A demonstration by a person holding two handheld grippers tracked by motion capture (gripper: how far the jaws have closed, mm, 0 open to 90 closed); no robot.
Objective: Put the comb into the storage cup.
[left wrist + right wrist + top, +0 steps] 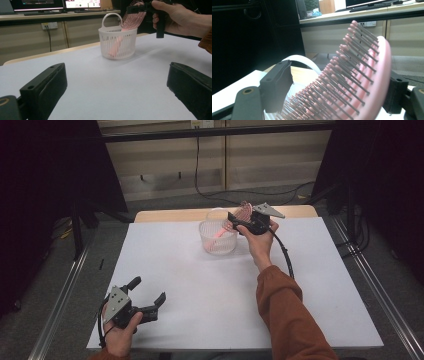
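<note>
A pink hairbrush stands tilted with its handle down inside a white slotted basket at the table's far middle. My right gripper holds the brush head above the basket rim. In the right gripper view the bristles face one jaw and the brush's back rests against the other. The left gripper view shows the basket ahead, with the brush and the hand holding that gripper above it. My left gripper rests open at the front left of the white table, with nothing between its jaws.
A black cable trails from the right gripper along the forearm. The basket's handle loop stands upright. Dark frames and rails flank the table. A desk with monitors lies beyond the far edge.
</note>
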